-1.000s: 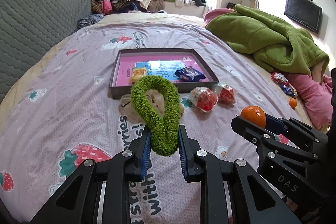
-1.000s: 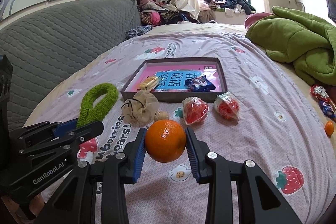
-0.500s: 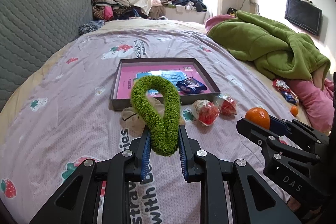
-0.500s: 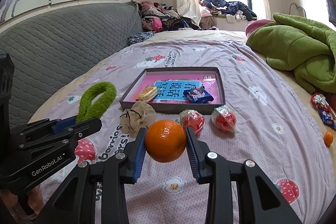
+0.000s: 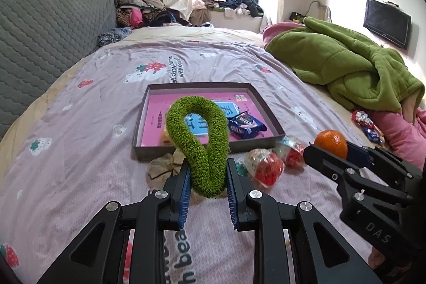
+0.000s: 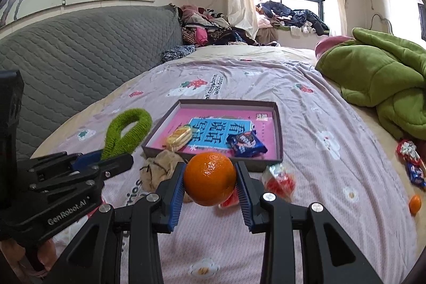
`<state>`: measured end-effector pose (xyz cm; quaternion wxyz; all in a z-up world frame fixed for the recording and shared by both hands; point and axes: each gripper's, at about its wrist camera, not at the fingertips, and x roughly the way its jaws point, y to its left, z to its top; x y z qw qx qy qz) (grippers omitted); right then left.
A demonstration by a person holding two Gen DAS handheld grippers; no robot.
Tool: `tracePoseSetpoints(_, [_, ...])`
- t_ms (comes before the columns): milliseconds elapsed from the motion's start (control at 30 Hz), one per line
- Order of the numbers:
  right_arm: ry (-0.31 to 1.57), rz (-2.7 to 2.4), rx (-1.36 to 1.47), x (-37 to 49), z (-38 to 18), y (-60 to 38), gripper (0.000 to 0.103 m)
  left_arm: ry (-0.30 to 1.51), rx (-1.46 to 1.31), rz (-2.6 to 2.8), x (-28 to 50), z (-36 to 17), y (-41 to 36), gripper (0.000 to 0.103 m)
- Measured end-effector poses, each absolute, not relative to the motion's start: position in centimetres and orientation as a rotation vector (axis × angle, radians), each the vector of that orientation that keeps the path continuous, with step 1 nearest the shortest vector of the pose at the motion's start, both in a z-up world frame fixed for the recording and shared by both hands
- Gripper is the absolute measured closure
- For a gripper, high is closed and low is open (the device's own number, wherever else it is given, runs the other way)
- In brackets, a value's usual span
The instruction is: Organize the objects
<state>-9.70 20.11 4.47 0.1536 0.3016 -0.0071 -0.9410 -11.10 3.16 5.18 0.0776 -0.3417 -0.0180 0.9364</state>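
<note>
Orange (image 6: 209,178) sits clamped between the 2 blue pads of the right gripper (image 6: 209,181), held above the purple bedsheet (image 6: 306,103) just in front of the shallow box (image 6: 278,124). Beside it, the left gripper (image 5: 207,181) is closed on the lower end of a green knitted loop (image 5: 198,135), which stands upright in the jaws and overlaps the box in the left wrist view. Inside the box lie a blue snack packet (image 6: 247,143) and a yellow wrapped biscuit (image 6: 179,136) on a pink sheet with a blue label. Against the box's near wall rest a beige scrunchie (image 6: 159,169) and 2 clear bags of red sweets (image 5: 265,167). A green blanket (image 6: 378,79) is heaped at the right side of the bed, with a small orange fruit (image 6: 414,203) and more wrapped sweets (image 6: 411,164) below it.
</note>
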Motion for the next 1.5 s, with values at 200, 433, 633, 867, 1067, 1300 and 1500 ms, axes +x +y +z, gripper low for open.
tracePoseSetpoints(200, [-0.047, -2.699, 0.860, -11.4, 4.8, 20.7, 0.066, -0.063, -1.035, 2.802, -13.5, 4.9, 3.6, 0.079])
tracePoseSetpoints(433, [-0.072, -2.687, 0.900, -13.2, 4.4, 21.1, 0.066, -0.056, -1.047, 2.799, -14.7, 4.8, 4.0, 0.079])
tracePoseSetpoints(633, [-0.062, -2.676, 0.901, -14.5, 5.3, 21.1, 0.066, -0.029, -1.057, 2.803, -15.7, 5.0, 4.1, 0.079])
tracePoseSetpoints(867, [-0.041, -2.673, 0.889, -16.1, 6.2, 20.9, 0.066, -0.012, -1.056, 2.808, -16.9, 5.6, 4.1, 0.078])
tracePoseSetpoints(1067, [0.023, -2.676, 0.887, -17.6, 6.6, 20.5, 0.066, -0.009, -1.070, 2.811, -18.7, 6.1, 4.2, 0.079])
tracePoseSetpoints(1300, [0.087, -2.677, 0.881, -20.1, 6.6, 21.0, 0.066, -0.003, -1.083, 2.845, -21.7, 6.0, 4.1, 0.078])
tracePoseSetpoints(1500, [0.085, -2.687, 0.911, -22.6, 6.0, 21.9, 0.066, -0.025, -1.115, 2.830, -24.3, 5.4, 4.3, 0.078])
